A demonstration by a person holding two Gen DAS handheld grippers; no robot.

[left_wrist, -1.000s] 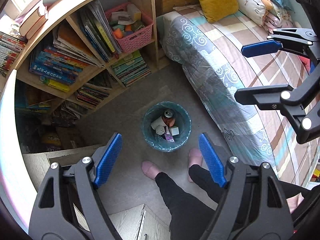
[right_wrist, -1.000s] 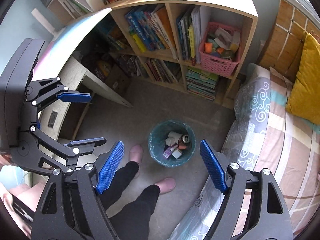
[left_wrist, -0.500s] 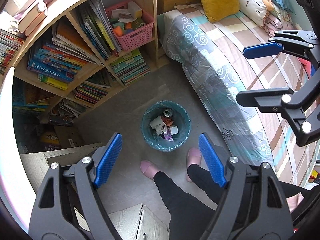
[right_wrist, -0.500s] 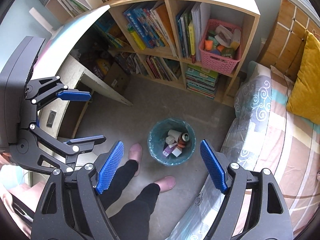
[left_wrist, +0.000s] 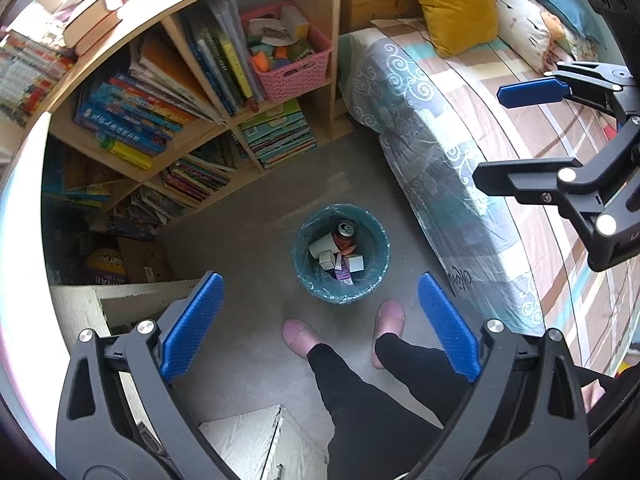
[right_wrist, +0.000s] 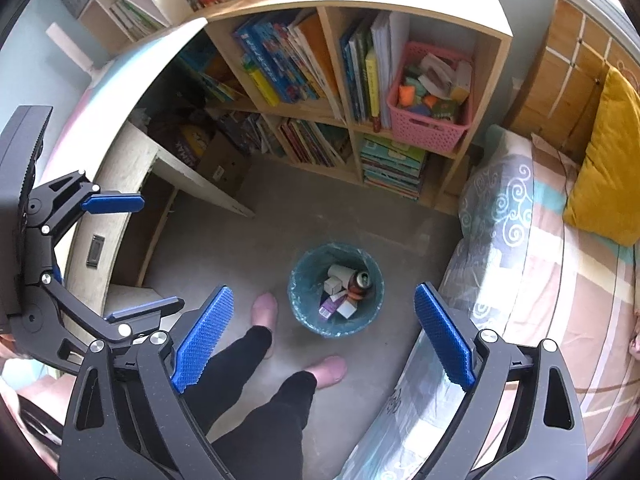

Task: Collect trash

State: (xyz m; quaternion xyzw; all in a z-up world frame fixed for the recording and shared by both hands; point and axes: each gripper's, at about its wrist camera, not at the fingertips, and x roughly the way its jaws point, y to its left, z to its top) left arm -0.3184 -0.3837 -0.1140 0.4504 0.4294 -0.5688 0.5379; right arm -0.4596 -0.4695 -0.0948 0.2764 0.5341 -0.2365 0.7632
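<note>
Holding small boxes and a can, the teal-lined bin [left_wrist: 306, 258] sits below both grippers' wide-open, empty jaws.

Open floor around the bin

We see the bin [left_wrist: 342, 255] ringed by bare floor [left_wrist: 256, 248]; bed [left_wrist: 460, 168], bookshelf [left_wrist: 224, 120] and feet [left_wrist: 298, 334] hem it.

The grey concrete floor [left_wrist: 256, 216] lies far below the left claw [left_wrist: 316, 326]. Ahead of that claw stands a light wooden bookshelf [left_wrist: 224, 120] full of books, with a pink plastic basket [left_wrist: 294, 68] in one box. To the claw's right is a bed with a striped and swirly blanket [left_wrist: 472, 136] and a yellow pillow [left_wrist: 452, 4]. Bright daylight falls on the shelf top.
</note>
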